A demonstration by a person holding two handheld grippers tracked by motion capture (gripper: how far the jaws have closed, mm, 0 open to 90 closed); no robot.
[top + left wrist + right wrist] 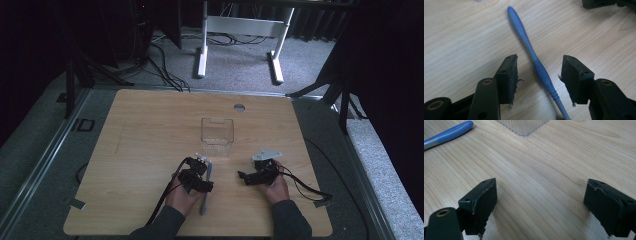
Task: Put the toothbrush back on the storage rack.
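A blue toothbrush (205, 192) lies on the wooden table (150, 125), just in front of the person. In the left gripper view its handle (534, 58) runs between the two jaws, with a gap on each side. My left gripper (540, 59) is open and straddles it; in the high view this left gripper (203, 185) sits low over the brush. My right gripper (243, 176) rests to the right, jaws wide apart over bare wood (541, 182). A clear plastic box (217, 135) stands upright beyond both grippers.
The right gripper view has a corner of the clear box (524, 126) at the top and the toothbrush's rounded end (447, 135) at the upper left. Cables trail from both grippers toward the table's front edge. A round grommet (239, 107) sits near the far edge.
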